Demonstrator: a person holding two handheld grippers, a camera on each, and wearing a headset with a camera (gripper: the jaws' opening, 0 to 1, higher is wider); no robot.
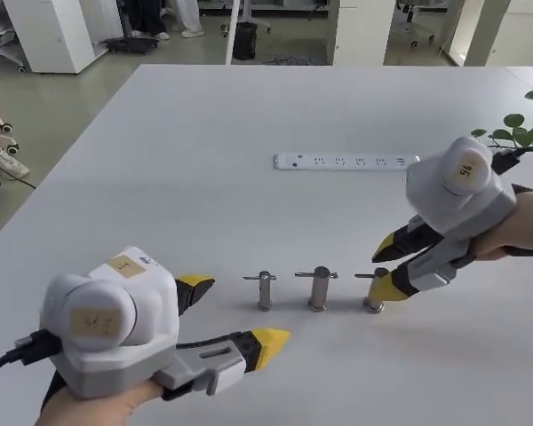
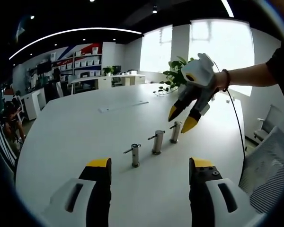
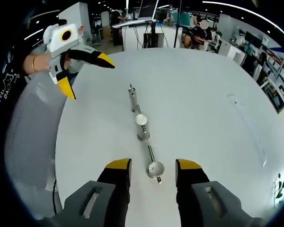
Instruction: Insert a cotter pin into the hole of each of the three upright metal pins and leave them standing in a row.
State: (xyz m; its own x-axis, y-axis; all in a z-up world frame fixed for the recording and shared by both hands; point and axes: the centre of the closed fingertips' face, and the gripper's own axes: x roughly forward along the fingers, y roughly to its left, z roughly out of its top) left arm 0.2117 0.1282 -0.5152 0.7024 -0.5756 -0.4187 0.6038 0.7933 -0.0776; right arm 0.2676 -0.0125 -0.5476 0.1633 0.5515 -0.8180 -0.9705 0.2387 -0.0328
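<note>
Worktop: a white table (image 1: 249,133), with a white power strip (image 1: 345,161) lying well behind the work.

Left gripper (image 1: 244,311): jaws spread wide, holding nothing. It is low over the table, to the left of the row and apart from it.

Right gripper (image 1: 379,272): jaws parted, nothing clamped. In the right gripper view the head of the right pin (image 3: 155,169) sits between the two yellow tips with a gap on either side. In the head view the lower tip overlaps that pin, so contact cannot be ruled out.

Task items: the left pin (image 1: 265,293), middle pin (image 1: 319,288) and right pin (image 1: 374,302) stand upright in one straight row near the front of the table. Each has a thin cotter pin through its top: left cotter (image 1: 253,278), middle cotter (image 1: 302,275), right cotter (image 1: 362,276). The right cotter points towards the middle pin. How far through the hole it sits cannot be made out.

Assessment: the task looks nearly complete, with the right pin as the item in hand.

Recommendation: if the right cotter needs seating, pinch only its free end and push along its own axis. A sideways load would tip the pin. Otherwise keep the jaws wide and lift straight up. Make sure both tips clear the pin head and the cotter before moving sideways.
</note>
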